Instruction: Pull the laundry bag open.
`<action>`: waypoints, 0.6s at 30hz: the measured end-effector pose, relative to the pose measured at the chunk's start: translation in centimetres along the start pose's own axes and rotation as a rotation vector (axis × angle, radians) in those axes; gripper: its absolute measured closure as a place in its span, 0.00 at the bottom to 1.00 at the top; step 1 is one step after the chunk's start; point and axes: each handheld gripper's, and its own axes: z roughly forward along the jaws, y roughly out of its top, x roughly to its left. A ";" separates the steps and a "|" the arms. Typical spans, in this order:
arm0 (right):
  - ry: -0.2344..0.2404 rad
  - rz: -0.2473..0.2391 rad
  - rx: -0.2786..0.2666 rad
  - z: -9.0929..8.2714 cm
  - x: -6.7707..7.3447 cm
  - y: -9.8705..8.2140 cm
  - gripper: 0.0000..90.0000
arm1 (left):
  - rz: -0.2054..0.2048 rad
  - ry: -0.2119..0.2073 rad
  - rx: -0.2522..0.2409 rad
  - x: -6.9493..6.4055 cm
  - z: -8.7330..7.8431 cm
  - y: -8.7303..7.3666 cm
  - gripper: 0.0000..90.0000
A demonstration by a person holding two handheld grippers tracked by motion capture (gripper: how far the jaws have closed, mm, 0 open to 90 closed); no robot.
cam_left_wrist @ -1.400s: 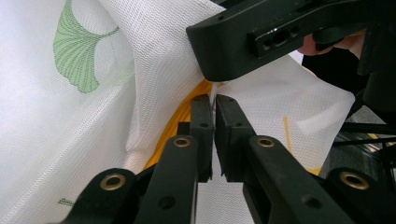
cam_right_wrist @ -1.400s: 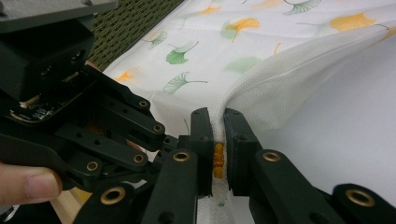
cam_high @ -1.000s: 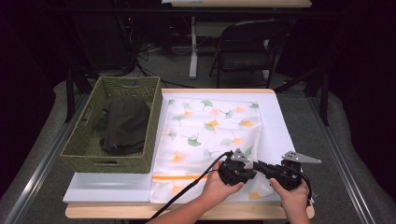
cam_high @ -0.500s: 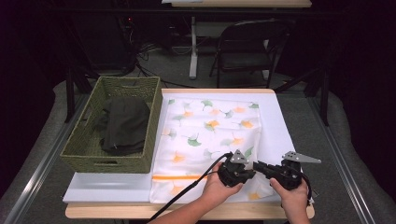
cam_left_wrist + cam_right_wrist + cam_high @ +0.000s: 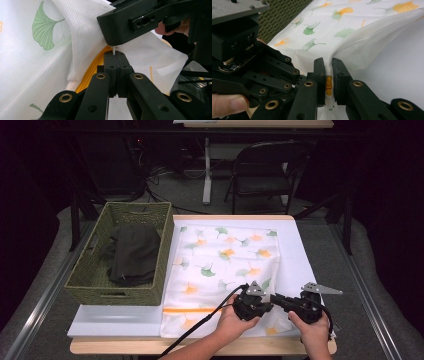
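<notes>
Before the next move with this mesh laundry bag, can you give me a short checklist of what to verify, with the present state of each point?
1. Left hand-held gripper shut on the small white zipper pull: ok; its jaws have just been closing.
2. Right hand-held gripper shut on the mesh laundry bag at its orange zipper: ok.
3. The two hand-held grippers close together at the bag's near corner: ok.
4. Zipper already opened: cannot tell; the fabric covers it.
5. Woven basket with the dark garment beside the bag, apart from the hands: ok.
6. Bag flat on the table beyond the lifted corner: ok.
</notes>
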 end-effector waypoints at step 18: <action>-0.001 0.027 0.004 0.1 -0.3 -0.2 0.90 | -0.010 -0.004 0.004 0.1 0.1 -0.1 1.00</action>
